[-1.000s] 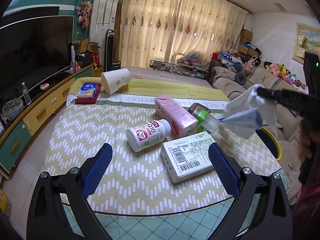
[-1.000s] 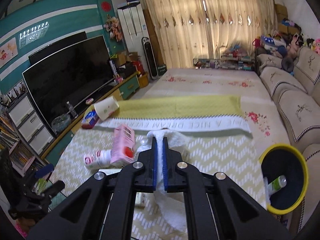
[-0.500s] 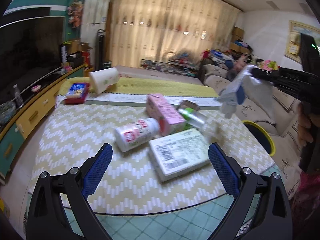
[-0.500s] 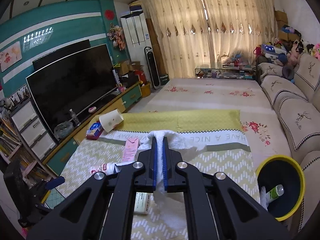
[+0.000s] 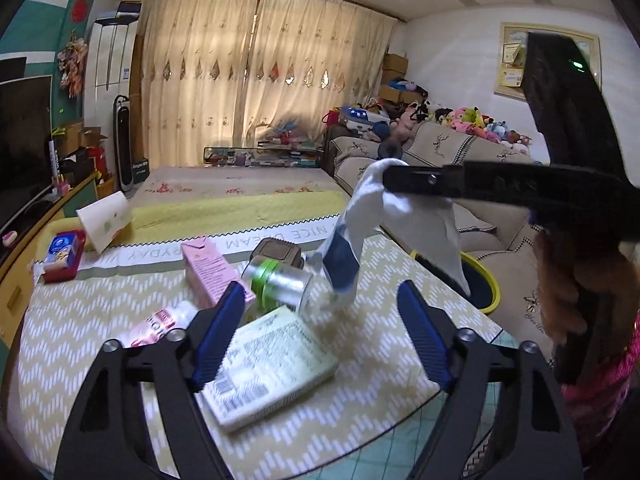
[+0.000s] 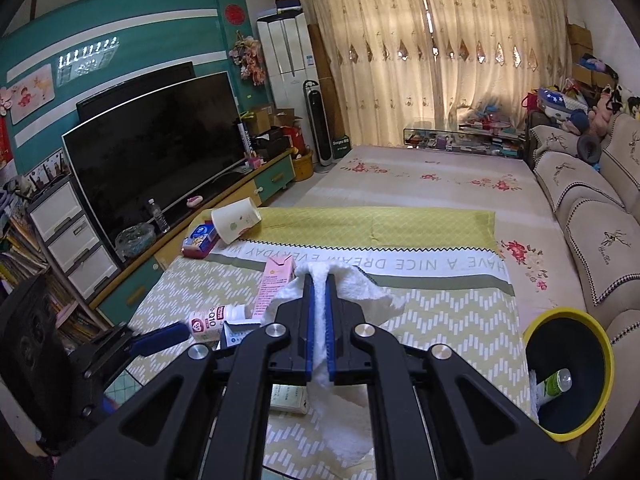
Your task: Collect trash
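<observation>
Litter lies scattered over the yellow-and-white zigzag cloth (image 5: 100,308) on the low table, and we read it from left to right. At the far left corner we see a red-and-blue flat packet (image 5: 62,254) and, just beside it, a white paper cup (image 5: 105,222) tipped on its side. Nearer the middle, a white bottle with a red label (image 5: 160,324) lies flat, with a pink carton (image 5: 210,272) behind it and a clear bottle with a green band (image 5: 280,284) to the carton's right. A white flat box with a barcode (image 5: 272,368) lies at the near edge, partly under our left gripper (image 5: 320,312), whose blue-padded jaws are closing with nothing pressed between them; the box and the clear bottle sit in the gap.

To the right, our right gripper (image 6: 318,284) is clamped tight on a crumpled white tissue (image 6: 360,284), lifted clear of the cloth; a white-and-blue wrapper (image 5: 344,260) hangs with it in the left wrist view. Off the table's right side stands a round bin with a yellow rim (image 6: 560,314), with a green-and-white bottle (image 6: 554,384) inside.
</observation>
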`<state>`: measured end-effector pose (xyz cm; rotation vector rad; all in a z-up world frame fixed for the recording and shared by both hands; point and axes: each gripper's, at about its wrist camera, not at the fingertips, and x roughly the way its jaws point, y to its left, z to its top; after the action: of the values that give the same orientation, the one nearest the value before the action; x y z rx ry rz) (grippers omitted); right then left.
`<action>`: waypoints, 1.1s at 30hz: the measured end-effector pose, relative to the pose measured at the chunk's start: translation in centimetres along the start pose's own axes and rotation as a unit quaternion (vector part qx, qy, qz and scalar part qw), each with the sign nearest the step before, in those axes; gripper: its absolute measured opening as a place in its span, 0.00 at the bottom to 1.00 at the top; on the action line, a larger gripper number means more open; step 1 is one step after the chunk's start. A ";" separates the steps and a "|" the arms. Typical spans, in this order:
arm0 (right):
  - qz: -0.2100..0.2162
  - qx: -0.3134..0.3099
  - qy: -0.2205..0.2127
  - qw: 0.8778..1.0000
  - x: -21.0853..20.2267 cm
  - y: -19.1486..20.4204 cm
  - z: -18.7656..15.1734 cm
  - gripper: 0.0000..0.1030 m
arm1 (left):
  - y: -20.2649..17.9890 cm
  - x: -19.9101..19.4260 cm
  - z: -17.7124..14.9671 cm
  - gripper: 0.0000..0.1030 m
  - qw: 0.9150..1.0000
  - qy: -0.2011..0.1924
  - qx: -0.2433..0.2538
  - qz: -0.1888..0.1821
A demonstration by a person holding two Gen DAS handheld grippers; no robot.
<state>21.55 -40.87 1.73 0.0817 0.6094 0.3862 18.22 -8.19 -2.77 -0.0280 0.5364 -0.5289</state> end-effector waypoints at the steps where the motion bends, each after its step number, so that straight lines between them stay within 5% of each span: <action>1: 0.002 0.000 0.000 1.000 -0.1 0.0 0.0 0.05 | 0.0 0.3 0.2 0.69 1.000 0.001 -0.001 -0.006; 8: 0.008 0.001 0.006 1.000 -0.1 -0.5 -0.4 0.05 | 0.0 1.1 0.8 0.49 1.000 -0.004 -0.004 -0.030; 16: 0.011 0.007 0.007 1.000 -0.2 -0.9 -0.6 0.05 | 0.0 2.3 0.6 0.11 0.999 0.009 -0.013 -0.047; 26: -0.005 0.027 0.004 1.000 -0.5 -2.8 -0.8 0.05 | 1.8 1.4 0.4 0.06 0.999 0.004 -0.038 -0.013; 33: -0.032 0.034 -0.023 0.999 -2.7 -4.6 0.0 0.05 | 0.7 1.3 -0.9 0.06 1.000 0.021 -0.007 0.006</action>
<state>21.09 -46.13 2.35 0.1359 0.5791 0.3007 19.02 -8.14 -4.24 -0.0281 0.5809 -0.5153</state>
